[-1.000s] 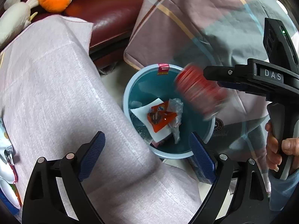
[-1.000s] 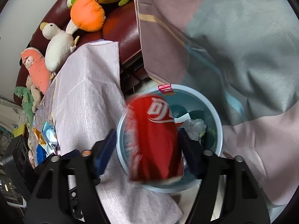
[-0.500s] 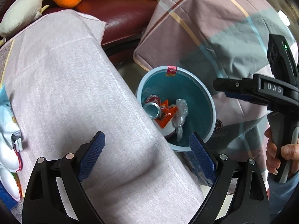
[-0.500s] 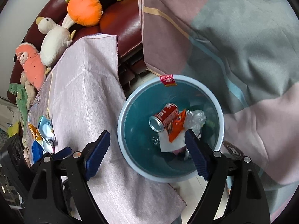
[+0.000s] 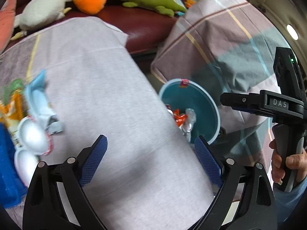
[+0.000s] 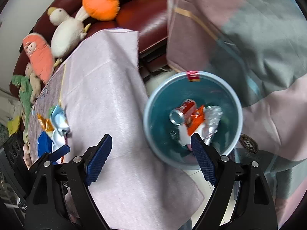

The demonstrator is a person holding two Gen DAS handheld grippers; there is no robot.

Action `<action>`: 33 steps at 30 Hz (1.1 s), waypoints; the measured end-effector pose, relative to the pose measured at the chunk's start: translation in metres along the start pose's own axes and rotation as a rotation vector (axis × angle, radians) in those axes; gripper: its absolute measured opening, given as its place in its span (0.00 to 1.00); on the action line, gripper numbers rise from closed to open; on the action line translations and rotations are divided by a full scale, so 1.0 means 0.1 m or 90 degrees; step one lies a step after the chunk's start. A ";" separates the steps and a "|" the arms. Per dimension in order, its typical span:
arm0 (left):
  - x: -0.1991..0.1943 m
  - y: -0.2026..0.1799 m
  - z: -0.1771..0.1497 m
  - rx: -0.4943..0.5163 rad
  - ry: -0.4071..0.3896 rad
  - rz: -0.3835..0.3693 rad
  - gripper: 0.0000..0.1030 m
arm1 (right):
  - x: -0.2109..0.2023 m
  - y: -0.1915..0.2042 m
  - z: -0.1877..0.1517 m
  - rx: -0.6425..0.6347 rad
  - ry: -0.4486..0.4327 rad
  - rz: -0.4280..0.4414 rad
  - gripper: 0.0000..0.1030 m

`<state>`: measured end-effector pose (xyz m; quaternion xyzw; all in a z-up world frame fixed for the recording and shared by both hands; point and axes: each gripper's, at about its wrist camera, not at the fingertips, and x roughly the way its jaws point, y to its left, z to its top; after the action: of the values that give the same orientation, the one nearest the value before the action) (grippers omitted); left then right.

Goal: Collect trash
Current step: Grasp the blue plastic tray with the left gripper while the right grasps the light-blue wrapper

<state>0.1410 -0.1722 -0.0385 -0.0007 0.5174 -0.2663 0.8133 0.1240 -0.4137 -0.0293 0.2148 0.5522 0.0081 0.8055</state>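
Note:
A light blue trash bin [image 6: 234, 99] stands on the floor beside the cloth-covered table [image 6: 107, 88]. Inside lie a red soda can [image 6: 182, 111], an orange wrapper [image 6: 195, 120] and crumpled clear plastic [image 6: 213, 117]. The bin also shows in the left wrist view [image 5: 201, 95]. My right gripper [image 6: 151, 157] is open and empty above the bin's near rim. My left gripper [image 5: 151, 157] is open and empty over the table. Several pieces of trash lie at the table's left: a light blue wrapper [image 5: 42, 103], white plastic cups [image 5: 32, 136], an orange packet [image 5: 11, 113].
A dark red sofa [image 6: 145, 17] with plush toys [image 6: 99, 2] stands behind the table. A plaid blanket [image 6: 249, 28] covers furniture right of the bin. A blue box [image 5: 7, 168] lies at the table's left edge. The right gripper's handle [image 5: 284, 105] shows in the left wrist view.
The red can dropped from my right gripper into the bin a second ago and lies there. My left gripper has swung left, bringing the table's trash into view.

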 end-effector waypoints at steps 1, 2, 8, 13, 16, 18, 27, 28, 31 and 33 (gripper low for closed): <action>-0.06 0.06 -0.03 -0.005 -0.005 0.005 0.90 | 0.00 0.08 -0.02 -0.007 0.001 0.002 0.78; -0.12 0.13 -0.05 -0.010 -0.011 0.011 0.90 | 0.01 0.15 -0.04 -0.015 0.002 0.005 0.78; -0.44 0.56 -0.20 -0.051 -0.039 0.039 0.90 | 0.07 0.57 -0.13 -0.053 0.014 0.013 0.78; -0.78 0.99 -0.34 -0.083 -0.071 0.079 0.90 | 0.17 0.95 -0.20 -0.085 0.029 0.018 0.78; -0.95 1.29 -0.43 -0.105 -0.088 0.103 0.90 | 0.24 1.17 -0.24 -0.103 0.040 0.018 0.78; -1.05 1.48 -0.49 -0.119 -0.095 0.121 0.90 | 0.28 1.30 -0.27 -0.113 0.047 0.018 0.78; -1.21 2.38 -0.85 -0.208 -0.086 0.183 0.90 | 0.54 2.03 -0.42 -0.179 0.083 0.008 0.78; -1.19 2.47 -0.89 -0.216 -0.078 0.185 0.90 | 0.57 2.09 -0.43 -0.185 0.086 0.007 0.78; -1.12 2.64 -0.97 -0.234 -0.060 0.187 0.90 | 0.67 2.26 -0.45 -0.198 0.095 0.004 0.78; -1.06 2.72 -1.00 -0.241 -0.048 0.182 0.90 | 0.72 2.35 -0.47 -0.205 0.099 0.001 0.78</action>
<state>0.1397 0.1343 -0.0713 -0.0897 0.5220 -0.0465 0.8470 0.1631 -0.1666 -0.0236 0.0826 0.6042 0.1138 0.7843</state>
